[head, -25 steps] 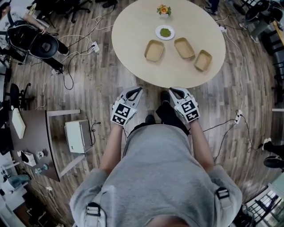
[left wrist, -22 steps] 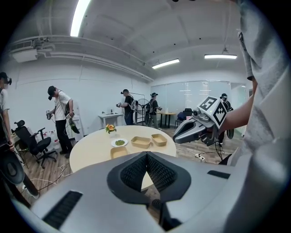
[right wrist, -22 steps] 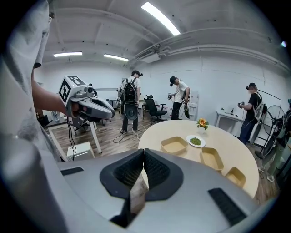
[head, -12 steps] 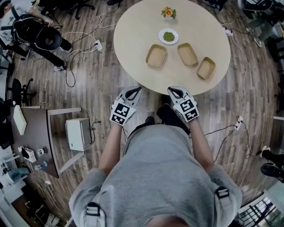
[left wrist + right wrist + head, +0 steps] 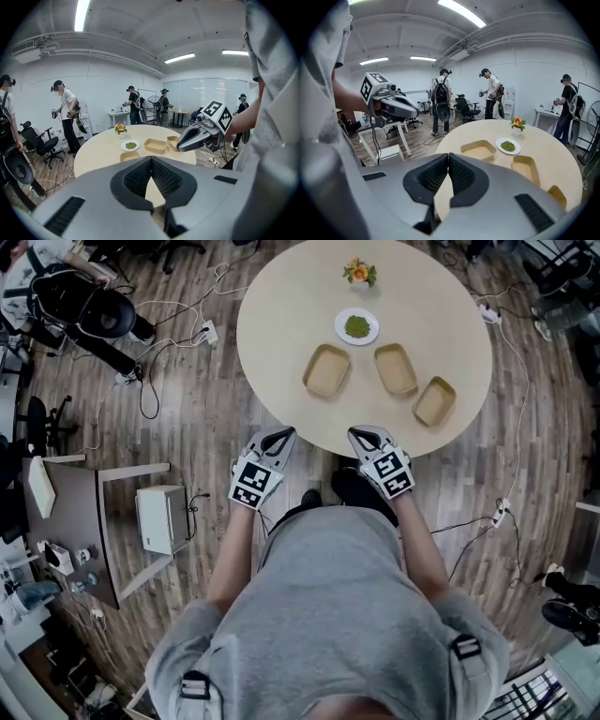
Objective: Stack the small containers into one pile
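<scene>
My left gripper [image 5: 284,433] and right gripper [image 5: 357,432] hang at the near edge of the round table [image 5: 281,315], jaws closed and empty. Three small containers [image 5: 326,370] lie unstacked on it.

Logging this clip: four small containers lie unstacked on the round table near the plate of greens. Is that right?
No. The head view shows three small containers, not four. They do lie unstacked on the round table near the plate of greens.

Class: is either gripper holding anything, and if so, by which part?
Nothing is held. The left gripper and right gripper are both shut and empty; the three containers lie apart on the table.
</scene>
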A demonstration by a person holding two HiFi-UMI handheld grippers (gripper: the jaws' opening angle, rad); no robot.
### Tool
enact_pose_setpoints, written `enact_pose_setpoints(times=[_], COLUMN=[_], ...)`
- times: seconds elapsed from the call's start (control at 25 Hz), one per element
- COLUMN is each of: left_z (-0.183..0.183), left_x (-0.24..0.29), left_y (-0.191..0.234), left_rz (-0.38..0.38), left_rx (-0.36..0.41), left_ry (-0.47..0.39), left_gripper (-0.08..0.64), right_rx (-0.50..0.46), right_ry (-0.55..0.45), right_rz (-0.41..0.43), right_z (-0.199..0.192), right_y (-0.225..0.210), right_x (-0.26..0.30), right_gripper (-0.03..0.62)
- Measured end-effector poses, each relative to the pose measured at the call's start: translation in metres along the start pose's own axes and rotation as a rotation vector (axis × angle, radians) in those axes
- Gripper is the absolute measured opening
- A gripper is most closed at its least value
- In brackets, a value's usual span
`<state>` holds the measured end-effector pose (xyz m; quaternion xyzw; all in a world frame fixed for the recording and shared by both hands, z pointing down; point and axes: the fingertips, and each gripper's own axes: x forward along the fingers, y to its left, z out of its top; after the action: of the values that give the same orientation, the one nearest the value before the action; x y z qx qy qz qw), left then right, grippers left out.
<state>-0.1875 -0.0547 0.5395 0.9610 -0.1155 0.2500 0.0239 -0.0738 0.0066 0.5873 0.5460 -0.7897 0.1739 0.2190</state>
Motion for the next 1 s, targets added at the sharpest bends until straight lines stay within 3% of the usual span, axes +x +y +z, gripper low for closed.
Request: enact_pose_setpoints(times=[1.0], left_z=[0.032], left_x=[0.080], left_y=[0.051], left_rz=[0.161], left_rx=[-0.110], left_ry=[0.035], left_gripper=[0.017], right_rx=[-0.134], right_ry=[0.113], right_rz=[0.291], right_z=[0.004], right_y=[-0.076], right_x=[0.073], right_gripper=[0.006])
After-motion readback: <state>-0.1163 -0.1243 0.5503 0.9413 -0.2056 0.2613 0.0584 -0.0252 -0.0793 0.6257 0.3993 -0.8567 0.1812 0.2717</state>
